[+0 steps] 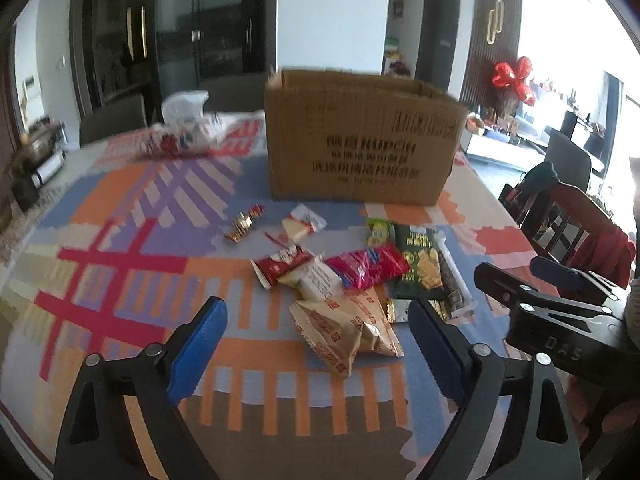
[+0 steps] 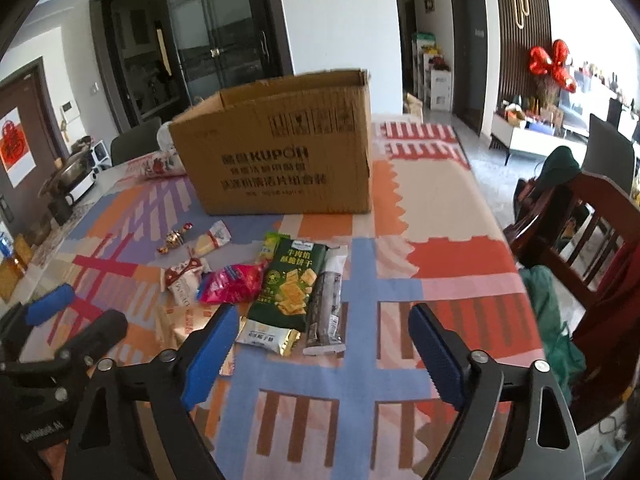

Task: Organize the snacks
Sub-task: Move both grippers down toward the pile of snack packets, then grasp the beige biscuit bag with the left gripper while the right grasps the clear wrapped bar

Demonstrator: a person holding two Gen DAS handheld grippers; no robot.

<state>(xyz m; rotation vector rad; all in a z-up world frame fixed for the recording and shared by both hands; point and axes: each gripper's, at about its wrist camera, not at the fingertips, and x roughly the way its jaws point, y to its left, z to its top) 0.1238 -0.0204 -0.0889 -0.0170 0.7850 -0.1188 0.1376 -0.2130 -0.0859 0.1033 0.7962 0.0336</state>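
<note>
Cardboard box (image 1: 362,136): brown, top flaps open, standing upright on the table beyond the snacks; we cannot see what is inside it from either view.
Tablecloth (image 1: 132,240): orange, blue, red and purple blocks; we see it covering the table under everything.
Snack pile (image 1: 344,280): loose on the cloth in front of the box, none of it in the box that we can see.
Green cracker bag (image 2: 290,284): lies flat, touching the pink-red packet (image 2: 232,284) on its left and a long dark bar (image 2: 326,300) on its right.
Beige packets (image 1: 344,332): nearest our left gripper, overlapping one another.
Gold-wrapped sweets (image 1: 244,222): apart from the pile, closer to the box.
Left gripper (image 1: 316,344): we hold it low over the cloth, blue pads spread wide, nothing between them, aimed at the beige packets.
Right gripper (image 2: 322,348): fingers equally wide apart and empty, hovering just right of the pile, pointing toward the box.
</note>
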